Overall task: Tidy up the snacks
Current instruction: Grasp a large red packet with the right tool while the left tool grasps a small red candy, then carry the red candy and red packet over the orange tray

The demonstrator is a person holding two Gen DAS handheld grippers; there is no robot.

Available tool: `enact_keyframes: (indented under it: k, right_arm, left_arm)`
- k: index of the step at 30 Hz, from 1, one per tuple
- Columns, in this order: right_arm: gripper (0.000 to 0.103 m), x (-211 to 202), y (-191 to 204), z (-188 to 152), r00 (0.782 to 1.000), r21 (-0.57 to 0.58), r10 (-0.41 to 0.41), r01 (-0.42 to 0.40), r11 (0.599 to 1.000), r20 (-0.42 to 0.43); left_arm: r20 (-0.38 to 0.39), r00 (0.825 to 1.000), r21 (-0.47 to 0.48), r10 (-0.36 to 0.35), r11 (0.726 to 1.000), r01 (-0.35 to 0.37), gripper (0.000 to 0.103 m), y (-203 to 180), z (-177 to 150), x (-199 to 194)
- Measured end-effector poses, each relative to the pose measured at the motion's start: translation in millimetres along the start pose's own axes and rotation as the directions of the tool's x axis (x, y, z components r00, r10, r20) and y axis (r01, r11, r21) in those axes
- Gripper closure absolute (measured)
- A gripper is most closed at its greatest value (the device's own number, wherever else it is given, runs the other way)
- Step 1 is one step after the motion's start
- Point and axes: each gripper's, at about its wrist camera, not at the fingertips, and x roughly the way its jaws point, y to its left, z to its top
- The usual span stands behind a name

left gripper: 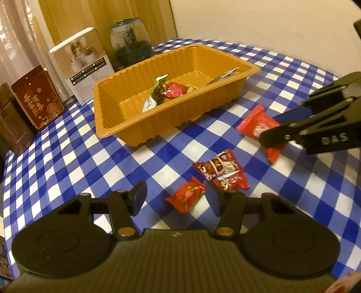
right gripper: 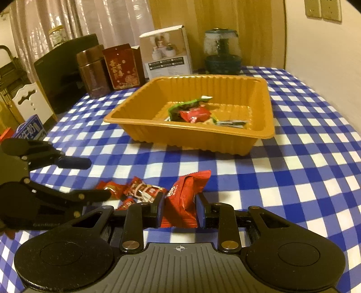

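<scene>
Where the worktop is covered by a blue-and-white checked cloth, an orange tray is seen near its middle, with several wrapped snacks already inside. Pale curtains and a cream wall are noted behind.

Along the far edge are lined up a dark tin, a red tin with gold characters, a white box and a glass jar. None of these blocks the path to the tray.

Right gripper: jaws clenched on a red snack packet, held just above the cloth, in front of the tray. Left gripper: jaws released, nothing pressed between them; a small red candy lies on the cloth between the fingertips. Just beside it lies a red patterned packet.

From the left wrist view the gripped packet is seen side-on, between the right gripper's fingers. Only the right wrist view shows a dark cabinet, a white chair back and wall sockets.
</scene>
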Motion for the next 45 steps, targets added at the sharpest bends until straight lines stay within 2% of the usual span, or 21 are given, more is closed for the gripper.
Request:
enact_keyframes:
  k: [9, 21, 23, 24, 25, 26, 28, 39, 45]
  right_arm:
    - [0.073, 2.7, -8.6, -0.8, 1.000, 0.028, 0.017, -0.016, 0.999, -0.025]
    - [0.072, 8.1, -5.1, -5.3, 0.999, 0.015, 0.000, 0.001, 1.000, -0.040]
    - [0.070, 10.3, -2.2, -6.8, 0.999, 0.002, -0.006, 0.006, 1.000, -0.047]
    - [0.062, 11.2, -1.1, -7.6, 0.999, -0.001, -0.017, 0.017, 1.000, -0.049]
    - [0.055, 12.5, -0.6, -8.6, 0.998, -0.005, -0.028, 0.027, 1.000, -0.052]
    - [0.055, 14.2, -0.2, -9.4, 0.998, -0.008, -0.033, 0.033, 0.999, -0.053]
    - [0.055, 17.5, 0.3, -10.8, 0.998, -0.008, -0.036, 0.035, 0.999, -0.055]
    - [0.055, 22.4, 8.0, -11.1, 0.995, -0.063, -0.098, 0.098, 0.993, -0.005]
    - [0.057, 24.1, 9.4, -12.3, 0.995, -0.079, -0.098, 0.097, 0.992, -0.005]
  left_arm:
    - [-0.021, 0.999, 0.046, -0.042, 0.998, 0.043, 0.056, -1.5, -1.7, 18.2]
    - [-0.066, 0.993, -0.023, -0.099, 0.995, 0.097, 0.078, -4.5, -1.4, 24.1]
    - [-0.073, 0.992, -0.042, -0.105, 0.994, 0.102, 0.081, -4.0, -0.9, 24.3]
    - [-0.078, 0.991, -0.056, -0.109, 0.993, 0.105, 0.082, -3.5, -0.2, 24.5]
    - [-0.083, 0.990, -0.075, -0.111, 0.992, 0.104, 0.082, -2.8, 0.5, 24.3]
    - [-0.088, 0.990, -0.099, -0.114, 0.990, 0.105, 0.082, -1.4, 1.3, 24.4]
    - [-0.093, 0.989, -0.129, -0.119, 0.986, 0.106, 0.082, -0.4, 2.2, 24.5]
    - [-0.098, 0.991, -0.153, -0.092, 0.985, 0.077, 0.082, -8.7, 6.6, 19.8]
    - [-0.105, 0.992, -0.180, -0.071, 0.982, 0.051, 0.082, -7.5, 7.0, 18.5]
